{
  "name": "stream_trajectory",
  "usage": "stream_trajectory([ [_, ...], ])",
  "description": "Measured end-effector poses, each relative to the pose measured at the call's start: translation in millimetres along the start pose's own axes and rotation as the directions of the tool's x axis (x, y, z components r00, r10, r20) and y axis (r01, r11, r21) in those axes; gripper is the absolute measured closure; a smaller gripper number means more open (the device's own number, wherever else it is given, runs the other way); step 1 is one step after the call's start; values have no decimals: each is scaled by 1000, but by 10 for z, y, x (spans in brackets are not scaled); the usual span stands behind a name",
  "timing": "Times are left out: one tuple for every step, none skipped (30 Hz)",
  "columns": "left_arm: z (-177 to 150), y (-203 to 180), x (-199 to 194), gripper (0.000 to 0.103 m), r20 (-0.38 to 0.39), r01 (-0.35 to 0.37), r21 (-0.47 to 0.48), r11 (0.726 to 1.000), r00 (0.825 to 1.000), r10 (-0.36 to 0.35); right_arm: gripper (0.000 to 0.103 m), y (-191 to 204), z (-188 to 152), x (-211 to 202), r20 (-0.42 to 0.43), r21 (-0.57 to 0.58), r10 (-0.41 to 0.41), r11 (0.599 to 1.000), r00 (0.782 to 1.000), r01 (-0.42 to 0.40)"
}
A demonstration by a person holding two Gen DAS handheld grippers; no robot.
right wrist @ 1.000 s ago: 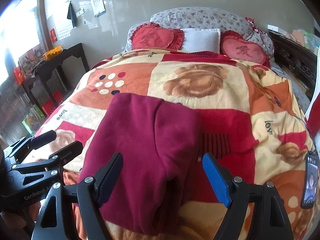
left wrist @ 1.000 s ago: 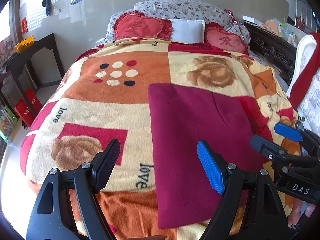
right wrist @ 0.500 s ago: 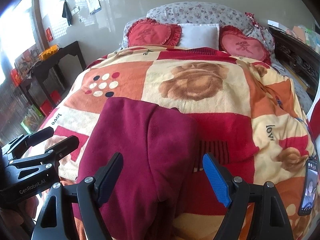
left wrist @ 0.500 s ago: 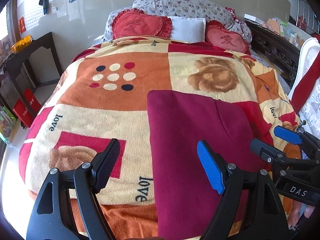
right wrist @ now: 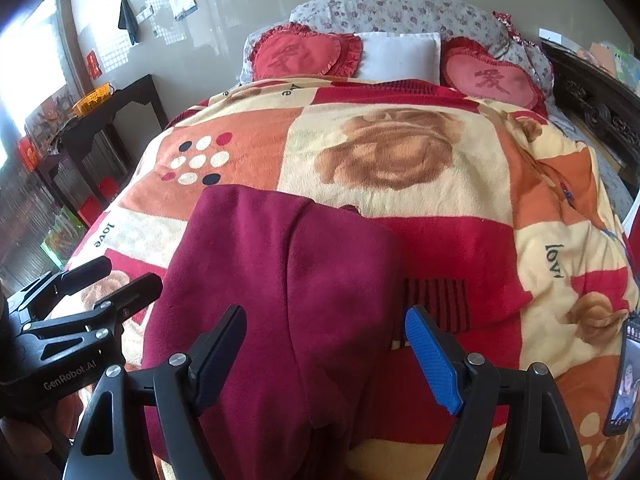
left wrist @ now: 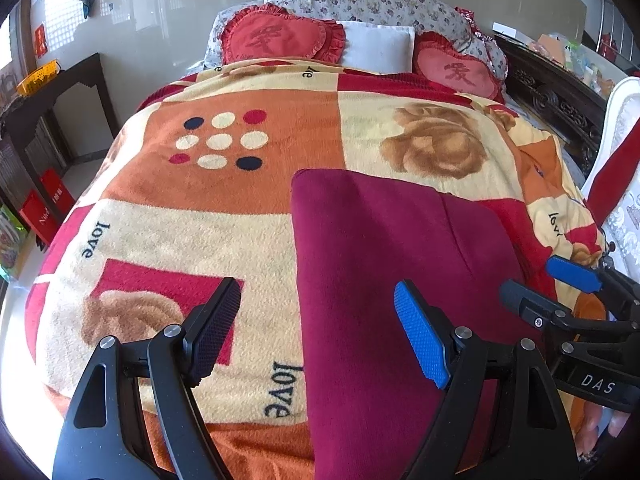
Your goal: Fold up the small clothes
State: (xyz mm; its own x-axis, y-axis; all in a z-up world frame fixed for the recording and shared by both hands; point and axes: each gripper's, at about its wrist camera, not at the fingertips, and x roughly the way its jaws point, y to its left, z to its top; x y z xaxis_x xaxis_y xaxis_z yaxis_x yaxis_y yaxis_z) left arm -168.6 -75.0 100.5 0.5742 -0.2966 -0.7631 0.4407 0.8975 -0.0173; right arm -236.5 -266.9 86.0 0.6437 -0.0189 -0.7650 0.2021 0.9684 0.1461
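Note:
A maroon garment (left wrist: 384,280) lies folded lengthwise on the patterned blanket (left wrist: 192,232), its near end hanging over the foot of the bed. My left gripper (left wrist: 316,320) is open above the garment's left edge: the black finger is over the blanket, the blue one over the cloth. In the right wrist view, my right gripper (right wrist: 324,340) is open over the garment (right wrist: 280,272) near its right side, with nothing between the pads. Each gripper shows in the other's view: the right gripper (left wrist: 560,284) and the left gripper (right wrist: 112,284).
Two red heart cushions (left wrist: 280,38) and a white pillow (left wrist: 378,46) lie at the head of the bed. A dark side table (right wrist: 104,120) stands on the left, and carved dark wood (left wrist: 560,104) and a white chair (left wrist: 624,140) on the right. A phone (right wrist: 622,380) lies on the blanket's right edge.
Both grippers have moved a little forward and down over the foot of the bed, so the garment looks closer. The jaws stay equally wide. The garment has not moved.

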Motion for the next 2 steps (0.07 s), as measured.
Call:
stream_trajectory([
  [6, 12, 21, 23, -4, 4, -1, 1000, 1000, -4, 23, -18, -6, 11, 1, 3, 3, 1000, 1000, -3],
  [12, 23, 39, 23, -7, 4, -1, 1000, 1000, -4, 23, -41, -5, 14, 6, 7, 8, 1000, 1000, -8],
])
